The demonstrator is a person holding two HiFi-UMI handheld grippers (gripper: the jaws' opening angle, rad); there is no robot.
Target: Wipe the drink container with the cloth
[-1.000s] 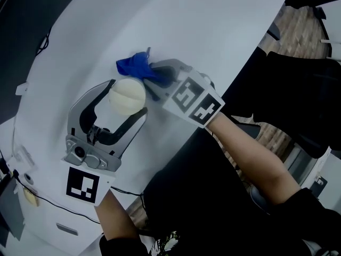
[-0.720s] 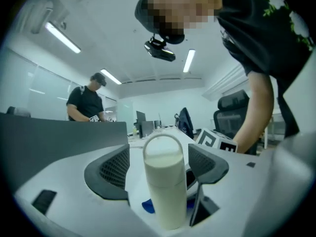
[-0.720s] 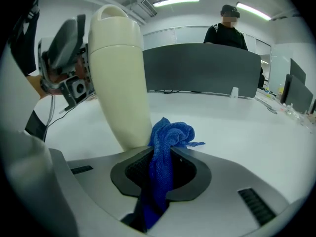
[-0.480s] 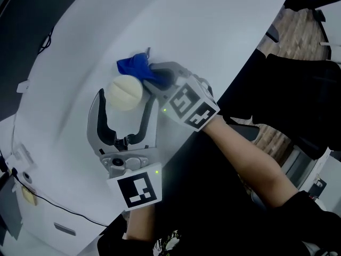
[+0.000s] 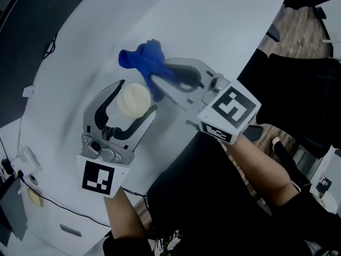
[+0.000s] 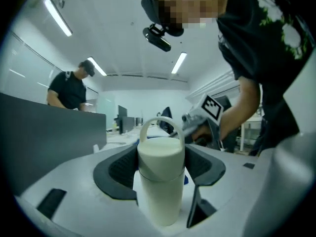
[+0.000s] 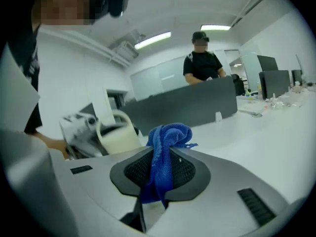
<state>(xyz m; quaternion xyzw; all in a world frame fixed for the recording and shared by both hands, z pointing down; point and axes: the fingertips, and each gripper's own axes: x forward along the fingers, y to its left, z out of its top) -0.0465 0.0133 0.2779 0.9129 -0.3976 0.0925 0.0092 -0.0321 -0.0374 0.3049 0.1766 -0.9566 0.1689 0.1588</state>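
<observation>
Cream drink container point(image 5: 133, 99) stands upright on the white table point(image 5: 224, 25) in the head view, lid on, contents hidden. In the left gripper view, the left gripper point(image 6: 160, 168) is closing its jaws around it. In the right gripper view, the right gripper point(image 7: 160, 176) pinches the blue cloth point(image 7: 165, 147).

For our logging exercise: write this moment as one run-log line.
left gripper: jaws closing, bottle between | right gripper: holds cloth | bottle: upright on table

Open table point(image 5: 224, 20) beyond bottle point(image 5: 133, 99), cloth point(image 5: 139, 60).
</observation>
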